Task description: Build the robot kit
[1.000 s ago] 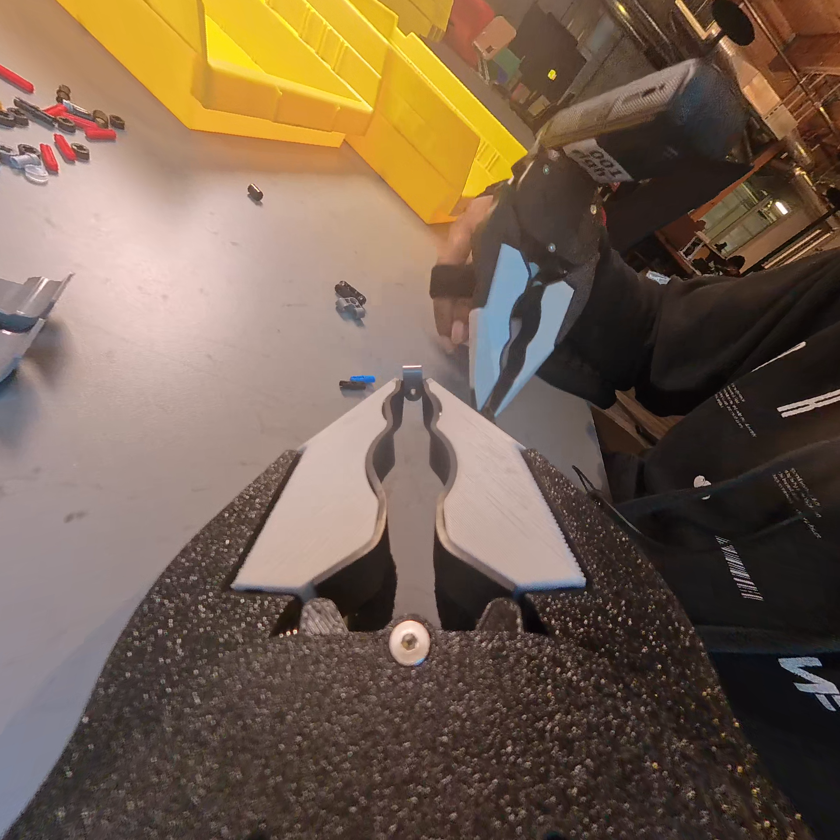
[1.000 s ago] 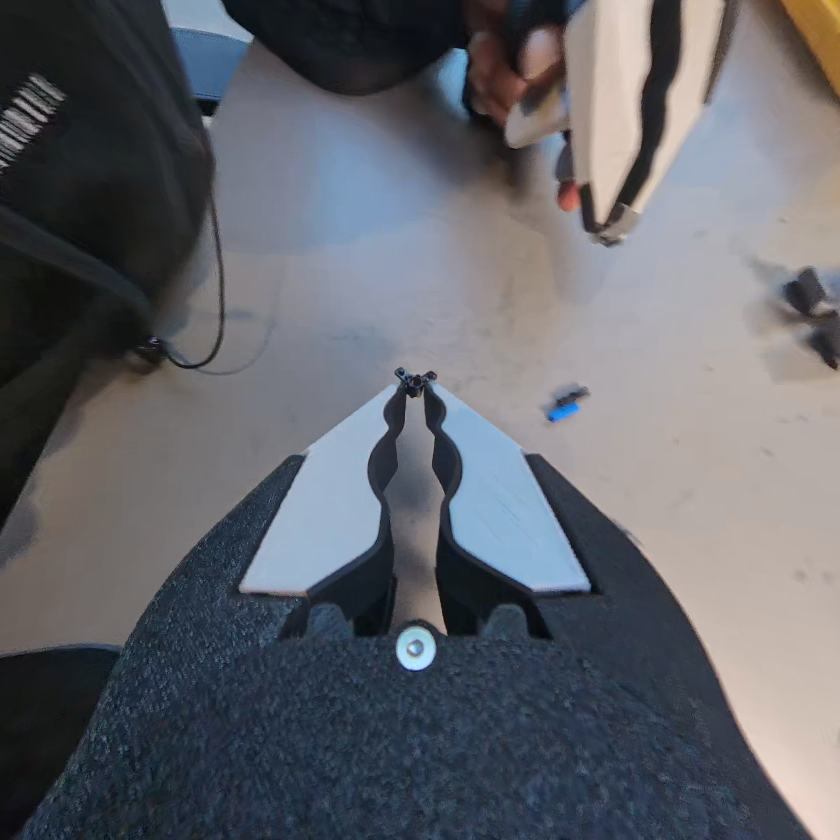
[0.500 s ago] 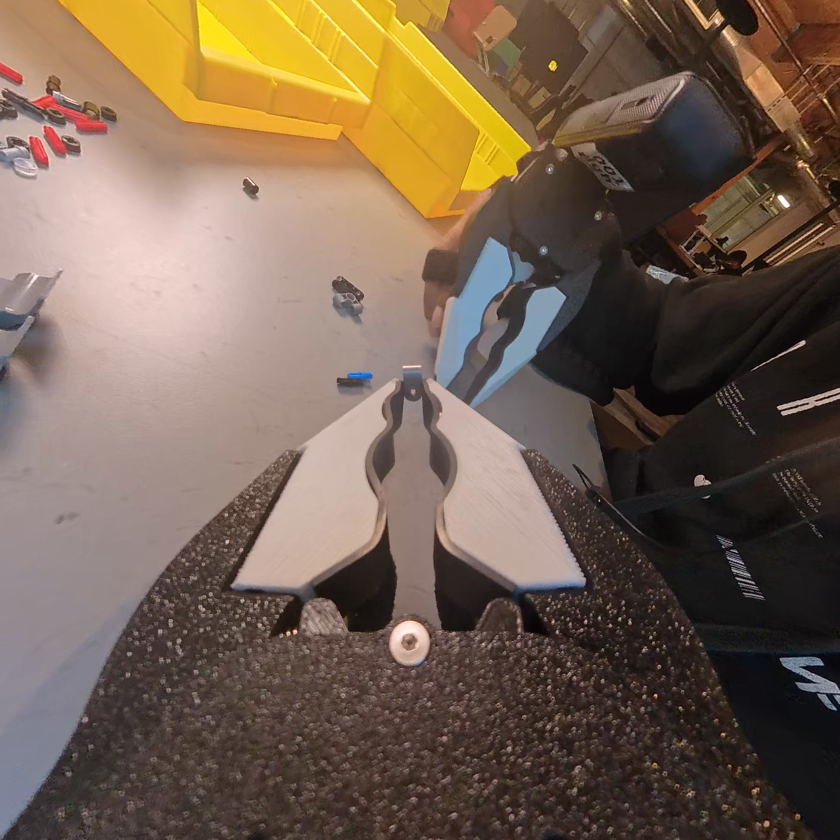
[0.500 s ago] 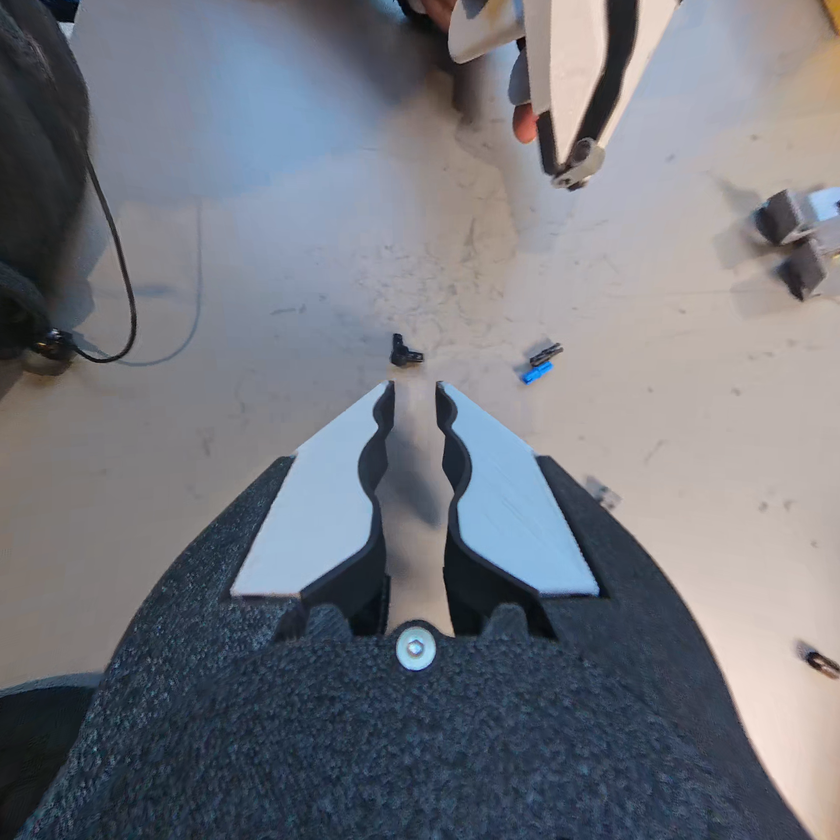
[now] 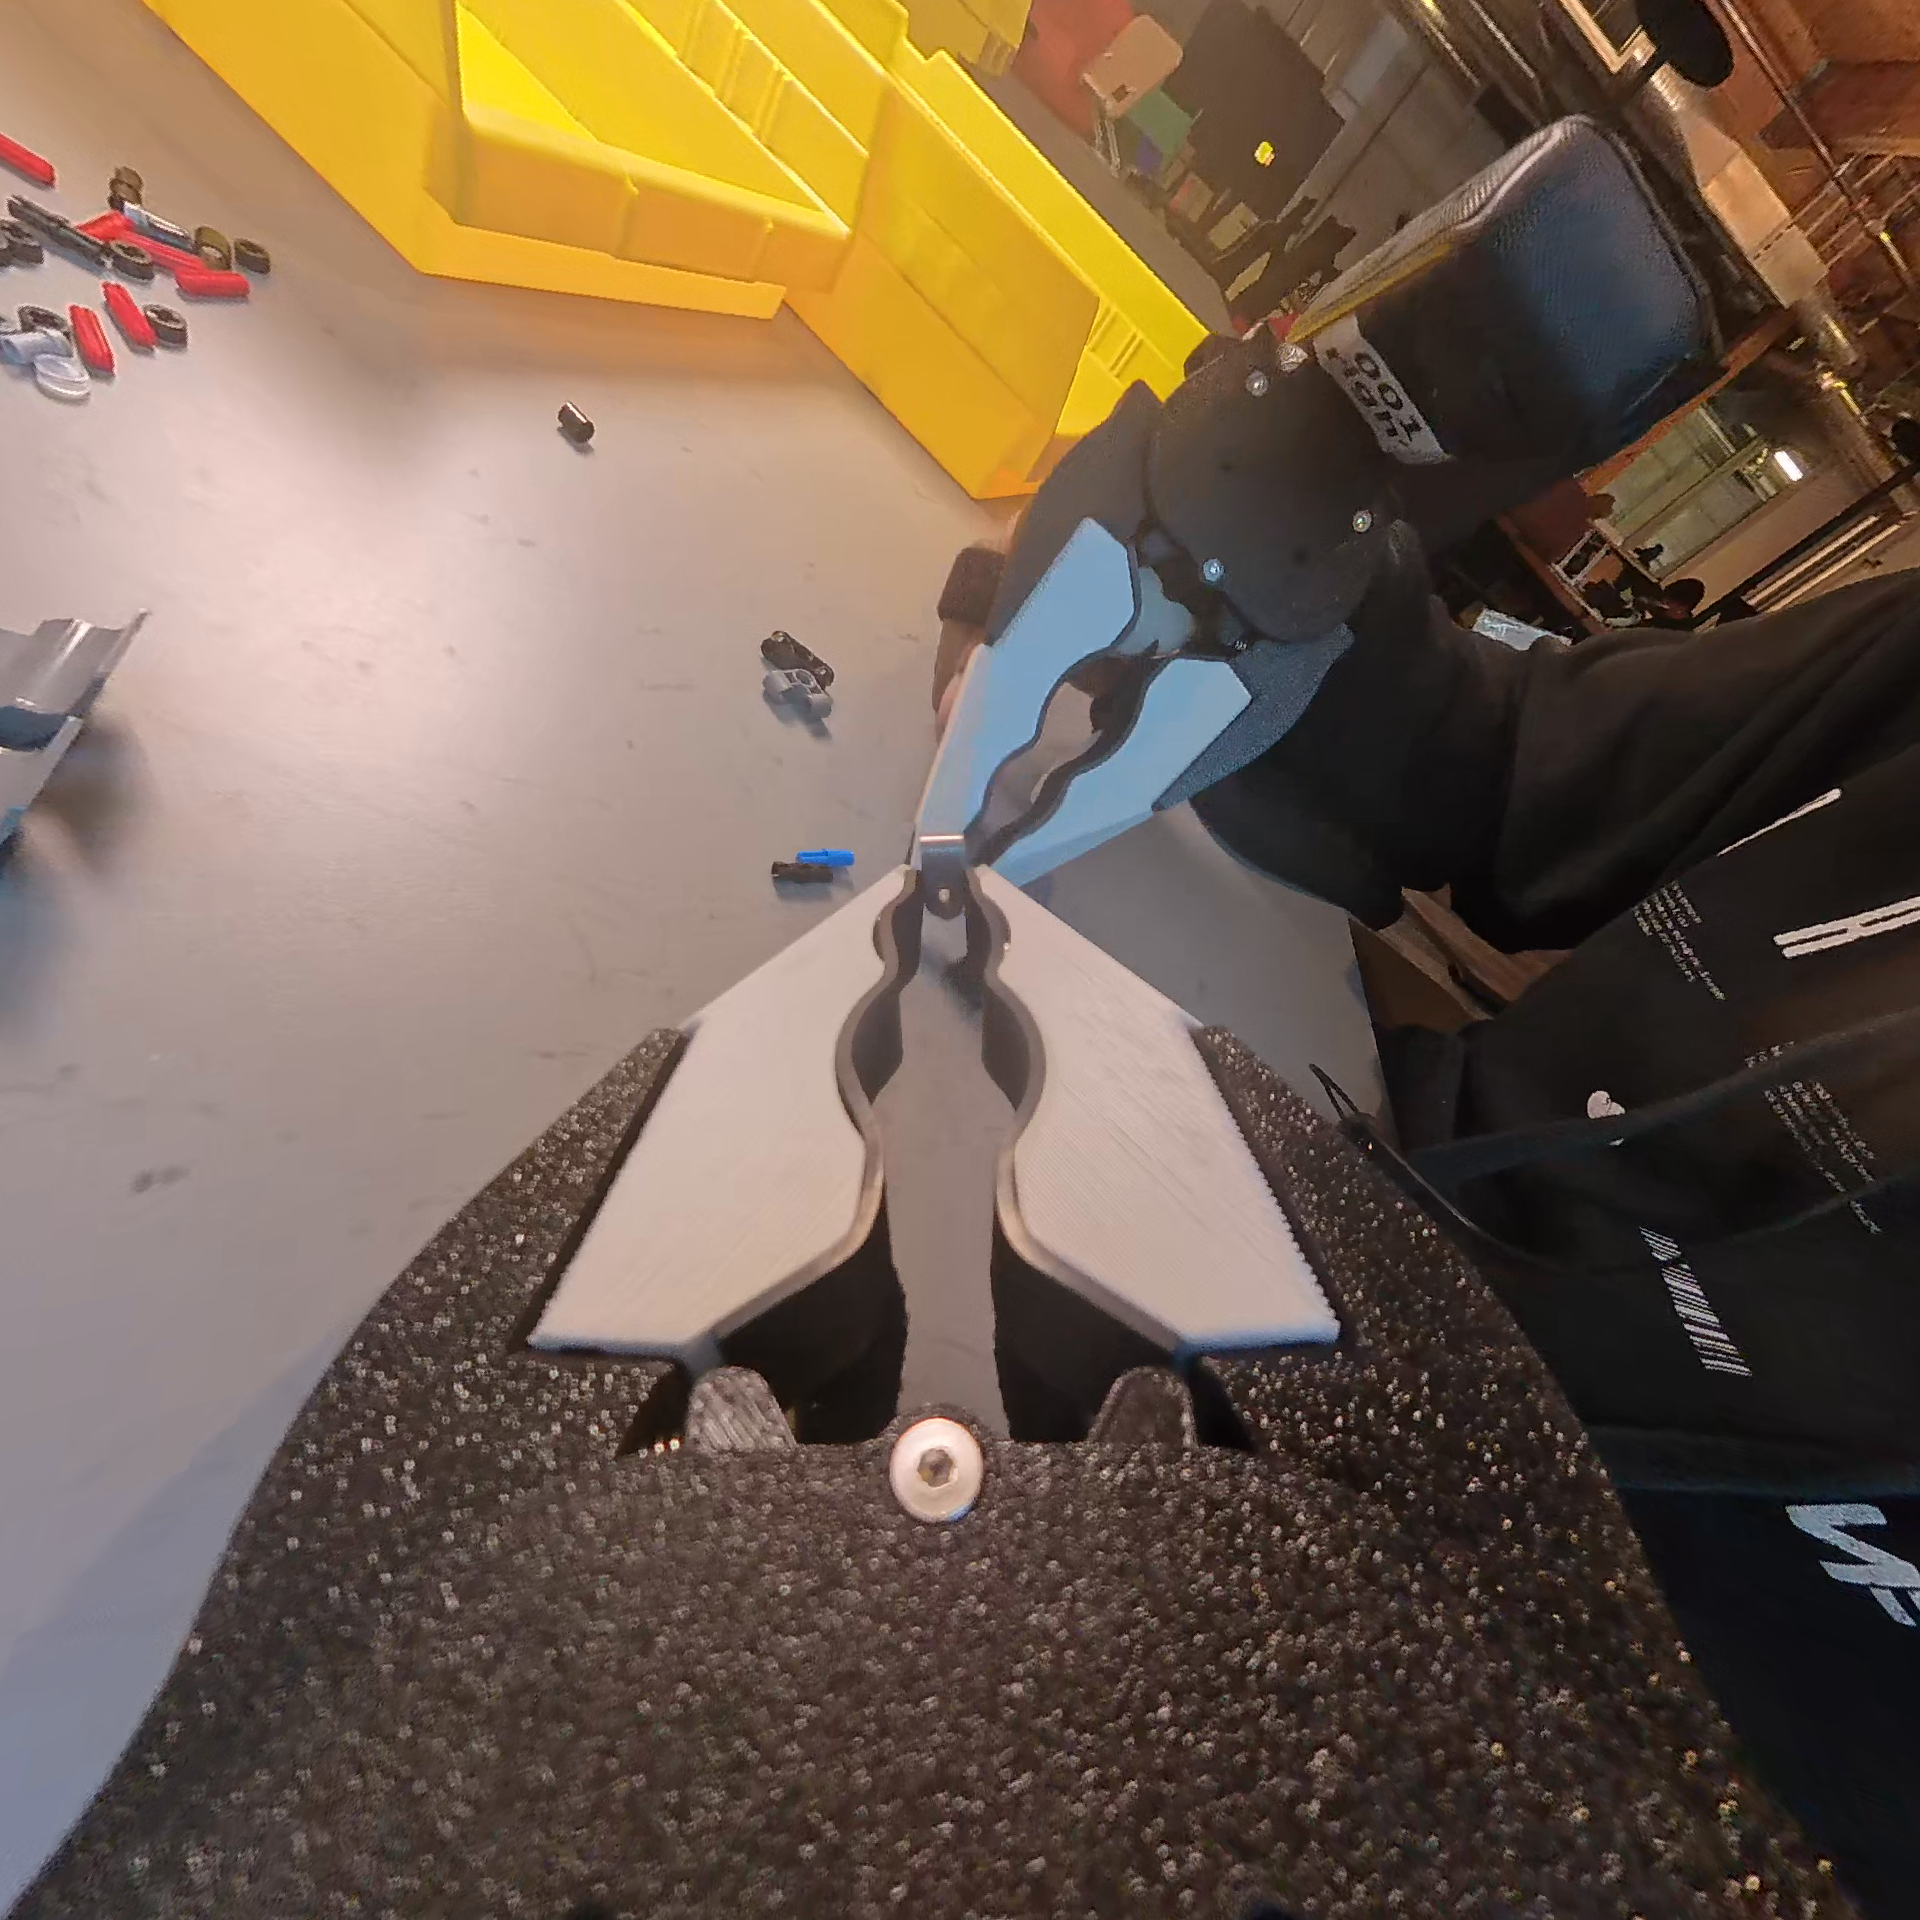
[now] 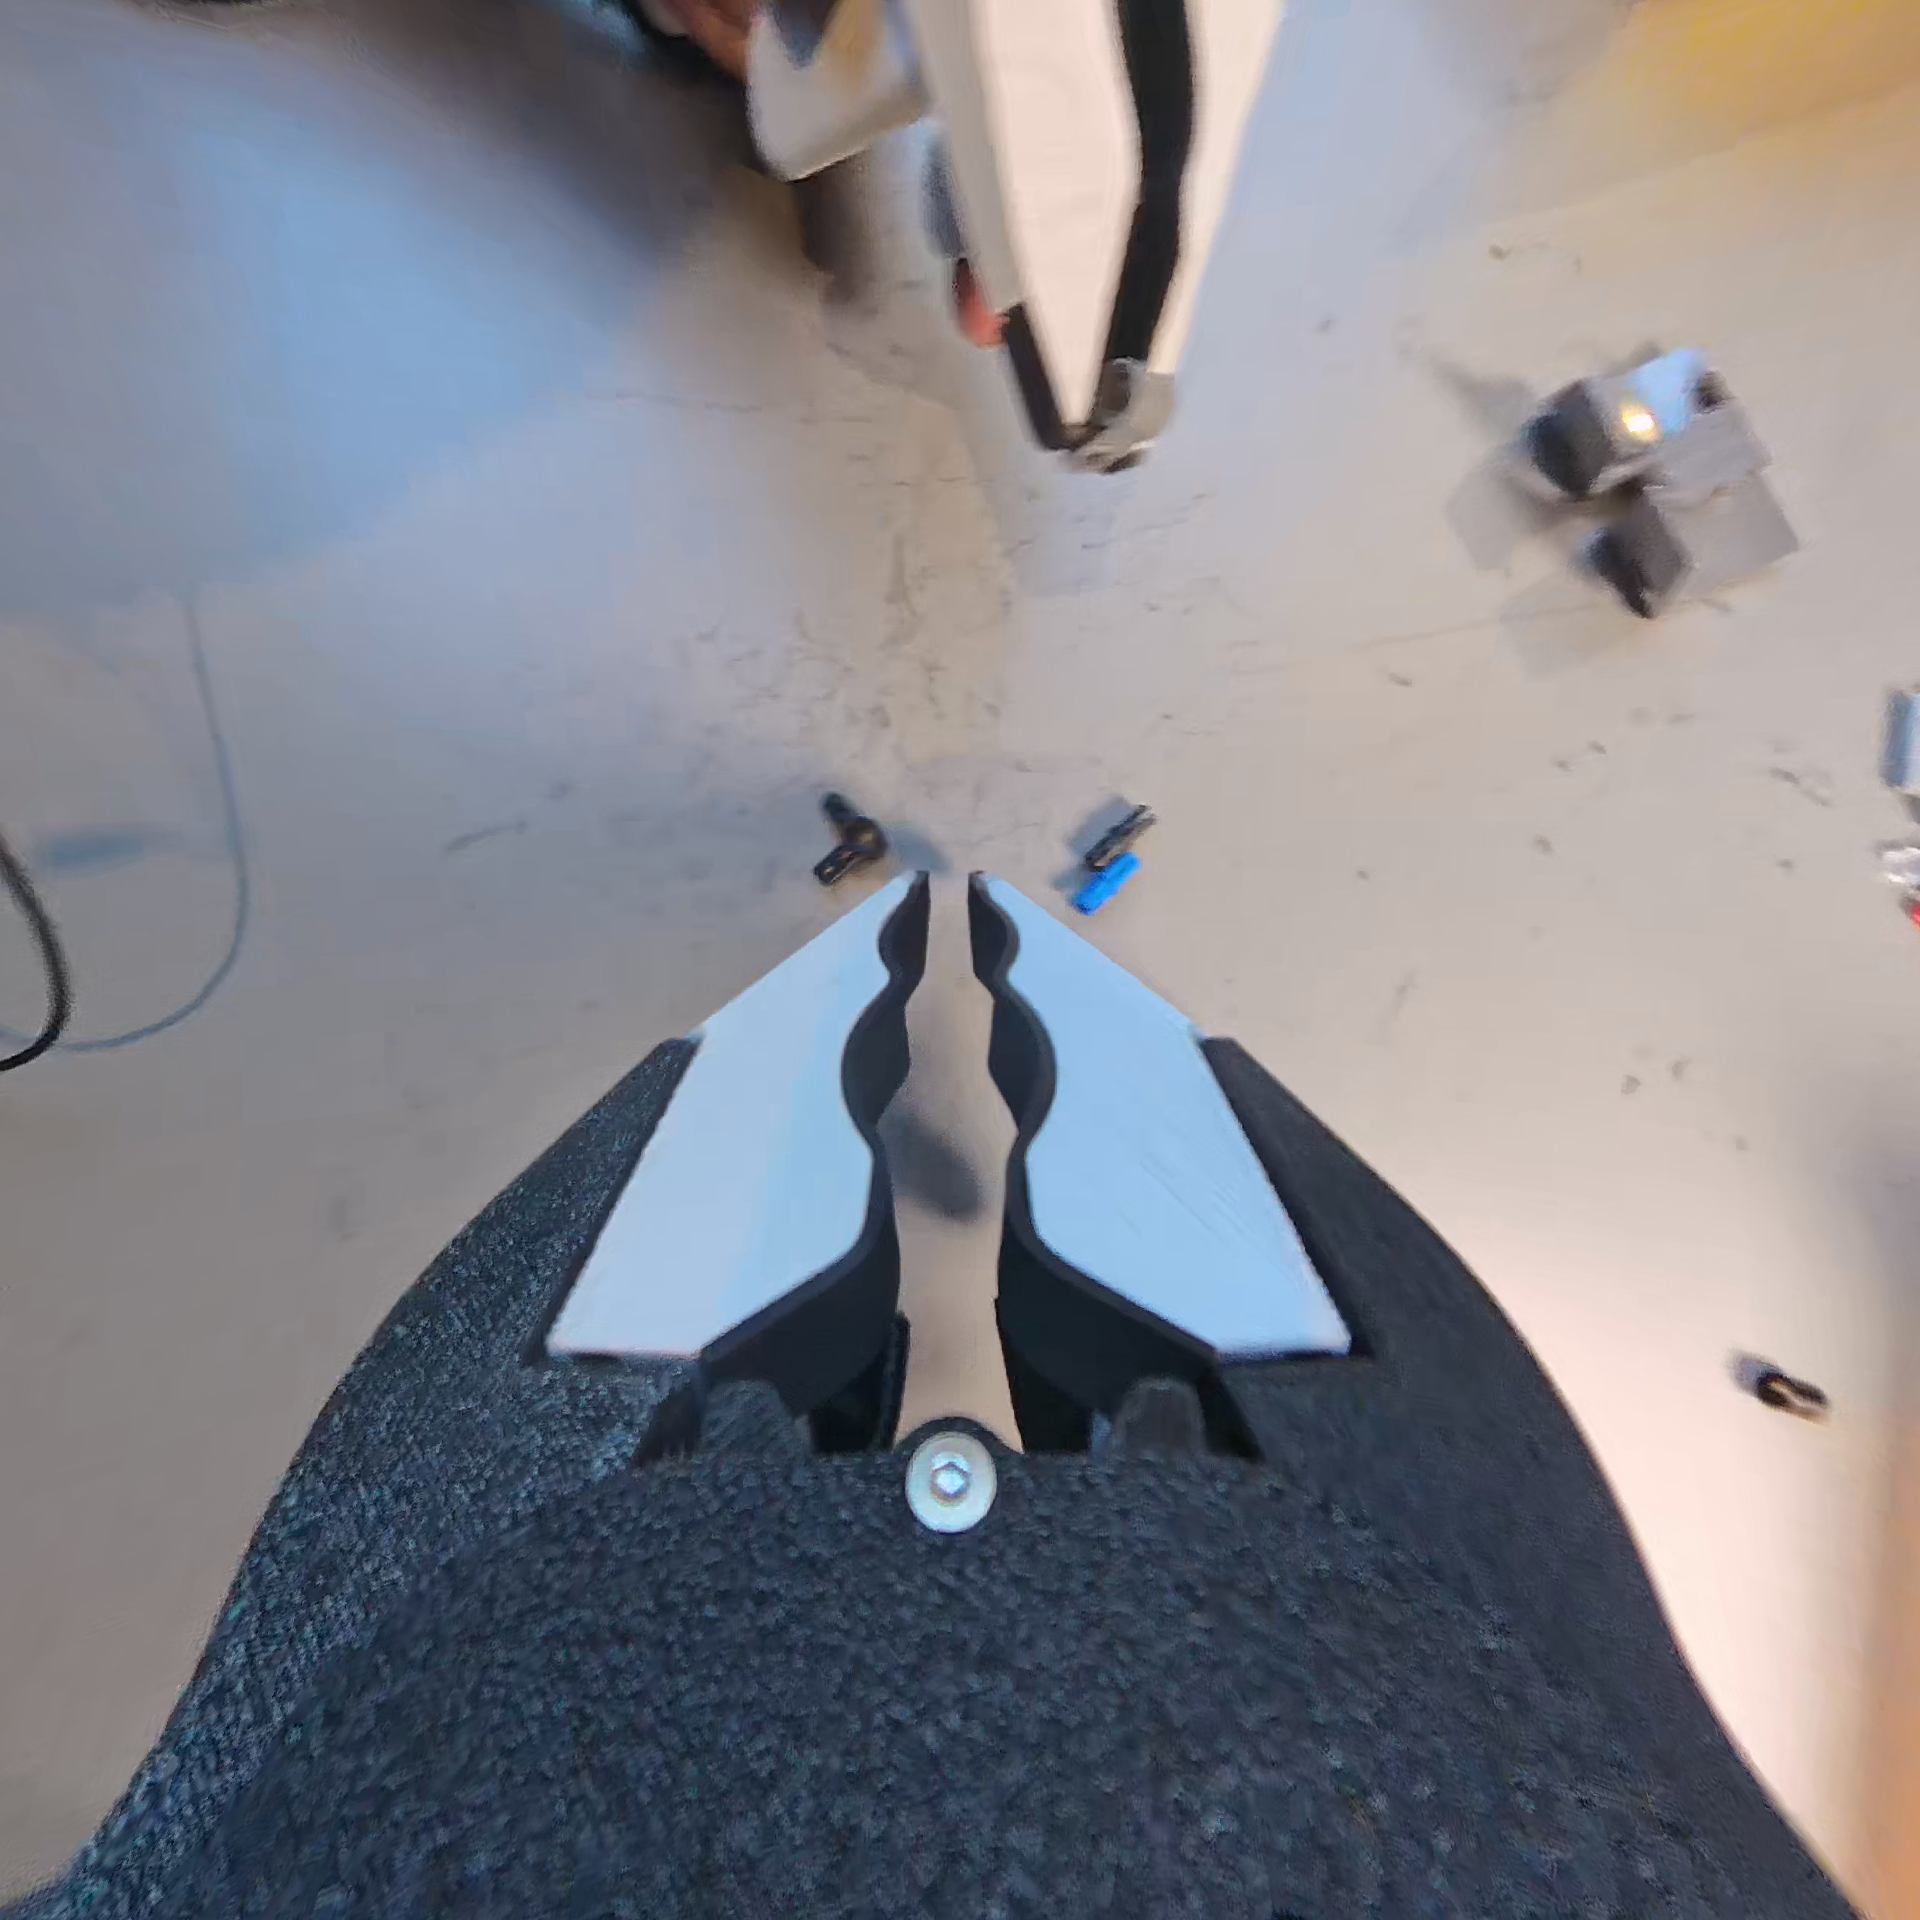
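Observation:
My left gripper [image 5: 940, 883] is shut on a small grey piece [image 5: 938, 854] and holds it above the grey table [image 5: 364, 831]. It also shows at the top of the right wrist view [image 6: 1112, 416], blurred, with the grey piece [image 6: 1127, 410] at its tip. My right gripper [image 6: 945, 878] is open by a narrow gap and empty, just above the table. A small black piece [image 6: 847, 831] lies loose just left of its tips. A blue pin [image 6: 1107, 894] and a black pin [image 6: 1117, 826] lie just right of them. In the left wrist view the right gripper's tips [image 5: 982, 831] are close to the held grey piece.
Yellow bins [image 5: 644, 125] stand at the back. Red and black parts [image 5: 125, 270] lie at far left, above a grey shaped part [image 5: 52, 675]. Grey and black connectors [image 5: 798, 675] and a black cylinder [image 5: 575, 424] lie mid-table. A black cable [image 6: 42, 977] and a person's black sleeve [image 5: 1558, 779] are near. The grippers' ends are close to 7 cm from one another.
My right gripper opened and let go of the small black piece, which now lies on the table. It then moved forward and narrowed its gap. My left gripper kept its grey piece.

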Tool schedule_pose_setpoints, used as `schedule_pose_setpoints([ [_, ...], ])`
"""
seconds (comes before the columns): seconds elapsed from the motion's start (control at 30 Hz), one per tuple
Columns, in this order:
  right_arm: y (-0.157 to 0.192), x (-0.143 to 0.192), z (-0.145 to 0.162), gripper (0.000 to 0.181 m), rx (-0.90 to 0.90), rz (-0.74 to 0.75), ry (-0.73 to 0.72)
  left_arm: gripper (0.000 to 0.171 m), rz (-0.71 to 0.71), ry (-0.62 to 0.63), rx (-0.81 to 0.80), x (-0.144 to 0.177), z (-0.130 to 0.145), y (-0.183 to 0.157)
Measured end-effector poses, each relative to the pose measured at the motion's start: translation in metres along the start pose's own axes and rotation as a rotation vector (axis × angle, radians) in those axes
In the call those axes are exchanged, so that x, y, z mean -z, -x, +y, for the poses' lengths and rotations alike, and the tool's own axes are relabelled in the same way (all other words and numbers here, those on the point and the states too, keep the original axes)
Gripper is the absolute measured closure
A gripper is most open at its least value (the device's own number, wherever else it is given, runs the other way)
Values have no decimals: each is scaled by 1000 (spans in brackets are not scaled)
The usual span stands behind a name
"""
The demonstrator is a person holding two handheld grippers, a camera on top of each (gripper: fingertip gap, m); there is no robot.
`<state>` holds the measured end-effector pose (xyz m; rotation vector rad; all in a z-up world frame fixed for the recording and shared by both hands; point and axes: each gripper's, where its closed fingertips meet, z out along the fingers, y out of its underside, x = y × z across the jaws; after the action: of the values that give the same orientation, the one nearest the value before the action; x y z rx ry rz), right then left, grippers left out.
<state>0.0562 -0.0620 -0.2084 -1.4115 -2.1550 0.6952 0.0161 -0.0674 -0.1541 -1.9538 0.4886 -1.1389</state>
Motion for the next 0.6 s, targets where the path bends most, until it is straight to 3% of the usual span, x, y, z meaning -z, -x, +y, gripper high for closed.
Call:
schedule_pose_setpoints([
  [0.23, 19, 4, -4, 162, 95, -84, -45, 165, 3, 2, 1, 0, 0, 0],
  [0.6, 29, -1, 2, 169, 96, -174, -18, 164, 4, 8, -2, -1, 1, -1],
])
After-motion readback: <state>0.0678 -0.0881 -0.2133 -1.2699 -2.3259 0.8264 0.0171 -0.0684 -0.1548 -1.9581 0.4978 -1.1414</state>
